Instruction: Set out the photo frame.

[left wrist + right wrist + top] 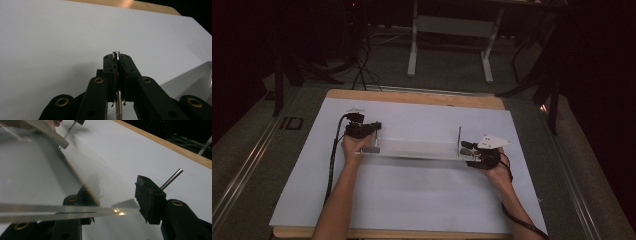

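Observation:
A clear acrylic plate (414, 149) lies across the white sheet, with a thin metal rod standing at each end. My left gripper (375, 126) is at its left end, shut on the upright left rod (116, 53), whose tip pokes out above the closed jaws. At the right end my right gripper (471, 148) stands open. The plate's edge (62, 210) crosses the gap between its jaws, and the plate's corner lies close to the right finger (150, 197). The right rod (172, 178) rises behind that finger. The left rod (70, 128) also shows far off in the right gripper view.
The white sheet (412, 200) covers a wooden tabletop (412, 96). Beyond the table stand a white metal frame (452, 30) and dark stands with cables on the floor (362, 70). Both forearms come in from the near edge.

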Tool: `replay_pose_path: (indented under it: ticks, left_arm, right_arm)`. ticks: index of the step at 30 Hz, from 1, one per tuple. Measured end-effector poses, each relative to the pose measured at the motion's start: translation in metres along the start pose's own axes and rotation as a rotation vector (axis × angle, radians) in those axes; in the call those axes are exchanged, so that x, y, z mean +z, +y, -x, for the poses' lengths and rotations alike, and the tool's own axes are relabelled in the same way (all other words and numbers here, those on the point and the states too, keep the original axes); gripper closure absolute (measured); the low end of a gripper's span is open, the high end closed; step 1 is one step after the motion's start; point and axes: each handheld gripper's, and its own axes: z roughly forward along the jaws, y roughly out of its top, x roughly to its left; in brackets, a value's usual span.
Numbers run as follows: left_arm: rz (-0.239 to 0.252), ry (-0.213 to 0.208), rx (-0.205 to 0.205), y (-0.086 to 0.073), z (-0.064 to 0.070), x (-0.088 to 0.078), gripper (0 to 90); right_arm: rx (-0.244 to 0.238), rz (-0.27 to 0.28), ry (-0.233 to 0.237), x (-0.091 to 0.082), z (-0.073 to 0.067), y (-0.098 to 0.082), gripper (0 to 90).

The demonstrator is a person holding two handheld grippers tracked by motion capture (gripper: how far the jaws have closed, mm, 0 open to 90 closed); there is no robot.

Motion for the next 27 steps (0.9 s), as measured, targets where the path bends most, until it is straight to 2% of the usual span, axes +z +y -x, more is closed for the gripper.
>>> replay_pose_path:
  ticks: [7, 19, 24, 26, 27]
  left_arm:
    - [0.01, 0.023, 0.025, 0.0, 0.002, -0.001, 81.3]
    - [0.052, 0.015, 0.03, -0.004, -0.001, -0.01, 74.2]
    - [0.085, 0.01, 0.04, -0.005, -0.003, -0.023, 72.4]
    - [0.085, 0.01, 0.04, -0.005, -0.003, -0.023, 72.0]
    - [0.113, -0.01, 0.047, -0.006, -0.005, -0.034, 70.8]
  right_arm:
    - [0.011, -0.006, 0.01, 0.0, 0.002, 0.001, 52.1]
    - [0.015, -0.023, 0.024, 0.0, 0.002, 0.001, 52.1]
    - [0.028, -0.021, 0.025, 0.0, 0.003, 0.003, 52.0]
    - [0.031, -0.021, 0.025, 0.0, 0.004, 0.003, 52.0]
    - [0.037, -0.018, 0.023, 0.0, 0.004, 0.004, 51.9]
